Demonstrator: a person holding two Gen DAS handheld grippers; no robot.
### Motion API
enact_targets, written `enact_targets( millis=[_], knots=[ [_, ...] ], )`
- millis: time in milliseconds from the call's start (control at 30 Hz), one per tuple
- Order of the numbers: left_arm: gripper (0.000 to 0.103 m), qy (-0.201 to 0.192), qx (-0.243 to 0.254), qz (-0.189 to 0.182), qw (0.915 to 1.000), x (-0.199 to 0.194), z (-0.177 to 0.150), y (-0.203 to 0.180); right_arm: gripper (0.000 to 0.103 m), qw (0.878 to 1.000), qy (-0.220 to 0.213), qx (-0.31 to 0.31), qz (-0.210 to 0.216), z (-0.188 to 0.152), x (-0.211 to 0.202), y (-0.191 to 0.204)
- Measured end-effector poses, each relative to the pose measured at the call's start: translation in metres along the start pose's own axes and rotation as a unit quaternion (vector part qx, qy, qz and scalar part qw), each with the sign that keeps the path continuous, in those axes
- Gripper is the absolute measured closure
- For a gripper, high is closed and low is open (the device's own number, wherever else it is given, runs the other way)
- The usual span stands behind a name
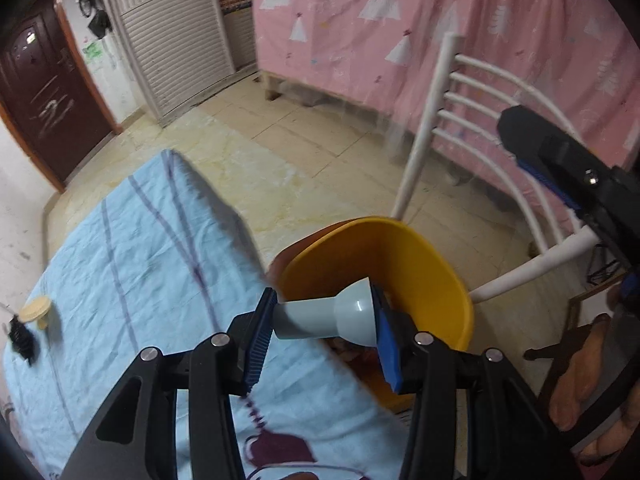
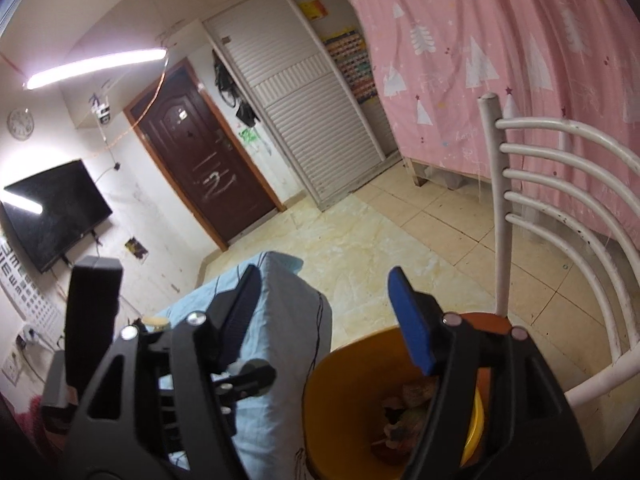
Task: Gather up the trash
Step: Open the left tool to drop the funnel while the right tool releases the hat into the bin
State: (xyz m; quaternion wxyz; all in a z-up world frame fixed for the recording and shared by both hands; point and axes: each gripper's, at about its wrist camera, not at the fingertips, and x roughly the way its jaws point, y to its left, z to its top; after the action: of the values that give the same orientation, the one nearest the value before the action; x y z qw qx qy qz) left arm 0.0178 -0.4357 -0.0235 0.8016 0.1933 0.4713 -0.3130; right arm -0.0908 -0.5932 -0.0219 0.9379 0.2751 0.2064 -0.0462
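Note:
My left gripper (image 1: 323, 307) is shut on a small pale grey plastic piece (image 1: 316, 318) with flared ends, held crosswise between the blue pads. It hangs at the near rim of an orange bin (image 1: 400, 236) that stands on the floor beside the table. My right gripper (image 2: 324, 280) is open with nothing between its fingers, just above the same orange bin (image 2: 344, 360). Crumpled scraps of trash (image 2: 404, 412) lie inside it. One right gripper finger (image 1: 536, 148) shows at the right of the left wrist view.
A table under a light blue cloth (image 1: 140, 260) carries a cream plastic piece (image 1: 36, 310) and a black tuft (image 1: 20, 338) at its far left. A white chair (image 2: 560, 184) stands behind the bin, before a pink curtain (image 2: 500, 40). A hand (image 1: 580, 380) holds the right gripper.

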Motion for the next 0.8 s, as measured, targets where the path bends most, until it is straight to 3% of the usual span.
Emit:
enact_targets(
  millis=[133, 233, 533, 800],
  knots=[
    [0.059, -0.016, 0.008, -0.039, 0.9991, 0.001, 0.004, -0.008, 0.040, 1.000, -0.009, 0.010, -0.004, -0.002, -0.005, -0.005],
    [0.048, -0.022, 0.014, -0.042, 0.9988, 0.000, 0.004, -0.011, 0.040, 1.000, -0.011, 0.011, -0.006, -0.004, -0.007, -0.003],
    [0.048, -0.032, 0.010, -0.030, 0.9990, -0.013, -0.003, 0.006, 0.040, 1.000, 0.002, 0.012, 0.012, -0.007, -0.002, 0.009],
    [0.048, -0.046, -0.022, -0.015, 0.9986, -0.026, -0.009, 0.048, 0.040, 0.999, 0.025, -0.001, 0.024, -0.011, 0.016, 0.035]
  ],
)
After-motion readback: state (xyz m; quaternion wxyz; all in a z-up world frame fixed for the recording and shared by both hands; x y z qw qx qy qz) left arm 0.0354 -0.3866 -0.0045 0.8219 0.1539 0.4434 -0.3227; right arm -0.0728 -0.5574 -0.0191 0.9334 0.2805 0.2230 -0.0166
